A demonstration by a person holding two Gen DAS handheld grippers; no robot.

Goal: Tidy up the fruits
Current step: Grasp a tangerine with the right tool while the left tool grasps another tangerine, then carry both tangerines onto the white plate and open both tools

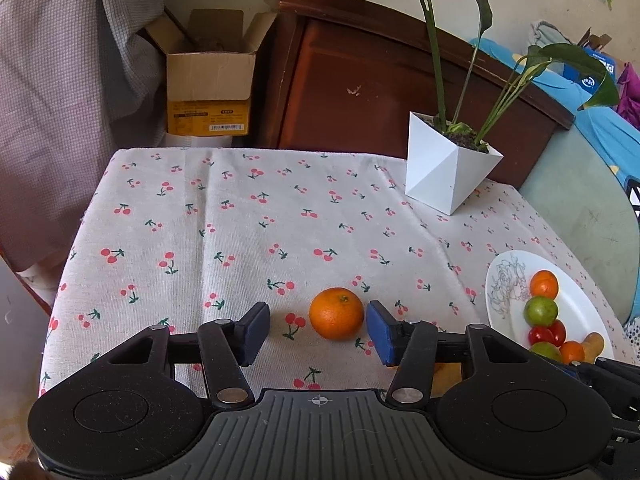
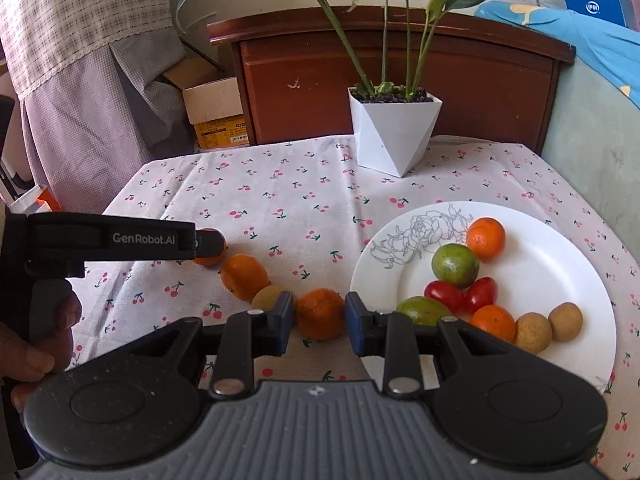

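In the left wrist view an orange tangerine [image 1: 337, 313] lies on the cherry-print cloth between the pads of my open left gripper [image 1: 318, 330], close to the right pad. In the right wrist view my right gripper [image 2: 319, 318] has its blue pads on both sides of another tangerine [image 2: 320, 314] on the cloth, close but not clearly pressing. A second tangerine [image 2: 245, 277] and a brown longan [image 2: 269, 298] lie to its left. The left gripper [image 2: 208, 245] shows from the side over its tangerine. The white plate [image 2: 560, 264] holds tangerines, green fruits, red tomatoes and longans.
A white angular plant pot [image 2: 394, 132] stands at the table's back. A wooden cabinet [image 2: 400, 64] and a cardboard box [image 1: 210, 76] are behind the table. A hand [image 2: 36, 344] holds the left gripper's handle. The plate also shows in the left wrist view [image 1: 508, 280].
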